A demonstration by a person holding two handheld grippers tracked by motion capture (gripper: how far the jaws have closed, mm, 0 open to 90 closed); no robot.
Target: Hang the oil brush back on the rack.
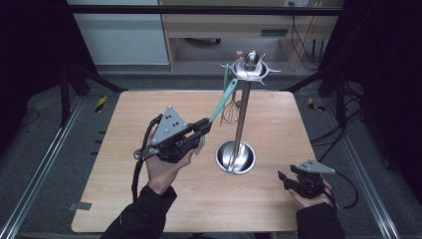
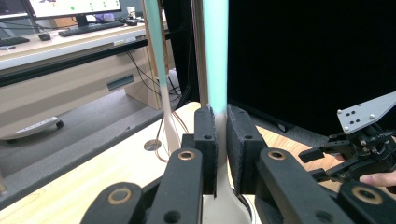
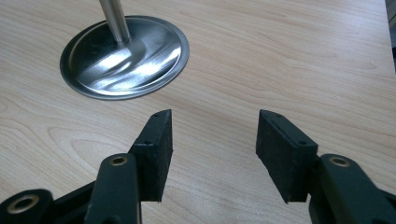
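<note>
Teal spatula handle [image 1: 222, 102] clamped in left tongs [image 1: 202, 125], long axis slanting up toward rack's top hooks [image 1: 251, 67], just beside pole. Right tongs [image 1: 283, 178] wide open, empty, resting on tabletop [image 1: 149, 107], farther off.

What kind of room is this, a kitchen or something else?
Probably a lab or office workspace set up for recording, not a kitchen. A bare wooden table stands inside a dark metal frame, a desk with a keyboard and monitor sits behind, and cables trail across the floor.
</note>
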